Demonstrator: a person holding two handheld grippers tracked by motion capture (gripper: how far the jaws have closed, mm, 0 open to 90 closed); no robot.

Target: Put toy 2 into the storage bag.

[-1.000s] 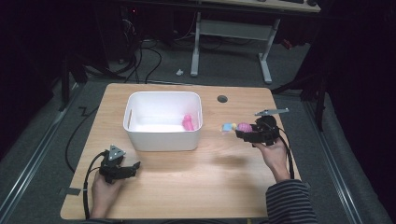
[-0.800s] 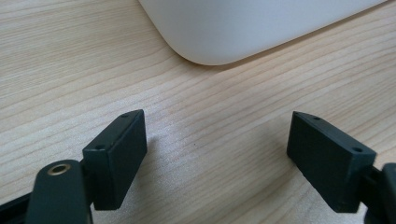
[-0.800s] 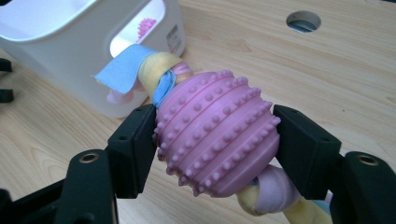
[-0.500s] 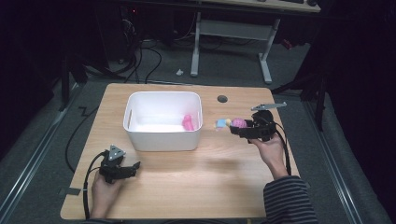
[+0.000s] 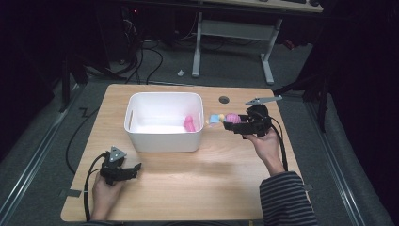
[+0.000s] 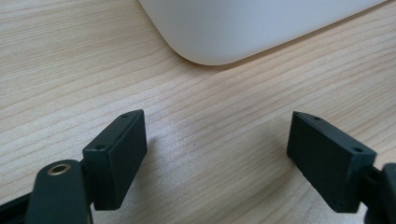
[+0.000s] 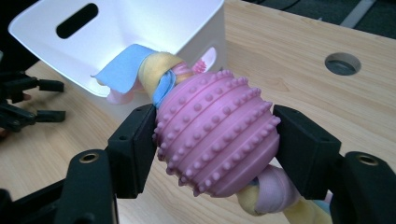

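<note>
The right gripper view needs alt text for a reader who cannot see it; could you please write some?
The right gripper clamps a pink studded ball toy, knotted with yellow, pink and blue cloth, between its two black fingers. Behind it on the wooden table stands a white bin with slot handles. The left gripper shows far left.

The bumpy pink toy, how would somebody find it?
Start at the white plastic tub on the wooden table, then look just past its right side. The right gripper is clamped on a pink knobbly rubber ball with blue and yellow fabric strips knotted through it.
</note>
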